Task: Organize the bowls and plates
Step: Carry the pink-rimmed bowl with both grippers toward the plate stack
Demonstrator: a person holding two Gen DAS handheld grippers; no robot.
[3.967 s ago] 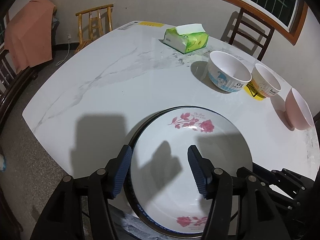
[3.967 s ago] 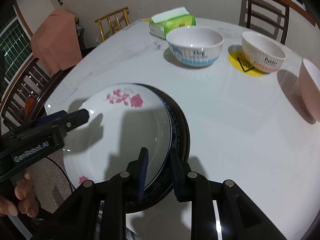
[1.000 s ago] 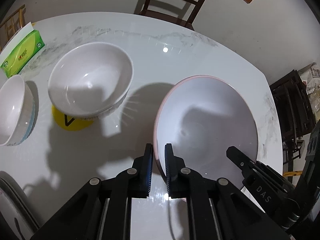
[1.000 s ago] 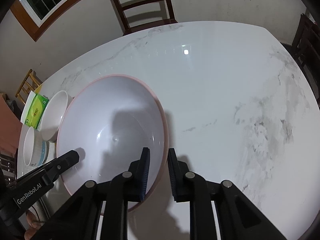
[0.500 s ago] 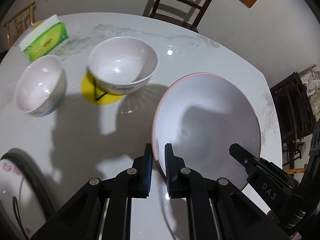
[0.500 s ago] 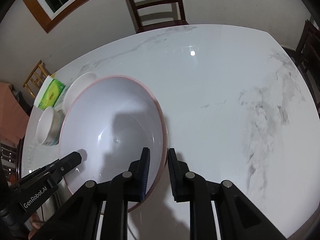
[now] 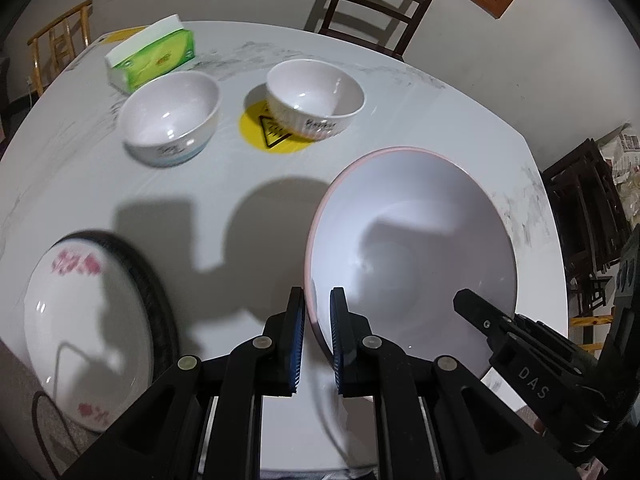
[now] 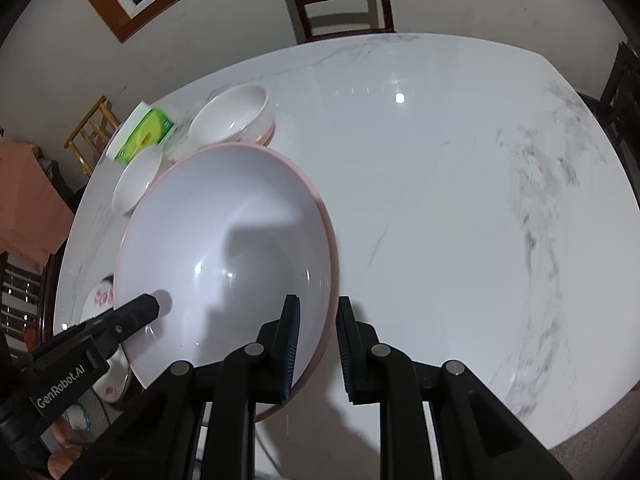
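Note:
A large pink-rimmed bowl (image 7: 412, 248) is held above the white marble table (image 7: 224, 184) by both grippers. My left gripper (image 7: 318, 334) is shut on its left rim. My right gripper (image 8: 318, 344) is shut on its right rim; the bowl also shows in the right wrist view (image 8: 228, 256). A rose-patterned plate (image 7: 80, 332) lies on a dark plate at the table's near left edge. Two smaller white bowls (image 7: 172, 120) (image 7: 316, 98) stand further back, the right one on a yellow sticker (image 7: 272, 134).
A green tissue box (image 7: 154, 58) lies at the far left of the table. Wooden chairs (image 7: 372, 4) stand behind the table, and dark furniture (image 7: 588, 208) is at the right. The table's right half (image 8: 460, 184) is bare marble.
Both grippers let go of the rose plate and took hold of the pink bowl. Over the last second they have carried it left, bringing the plates into the left wrist view.

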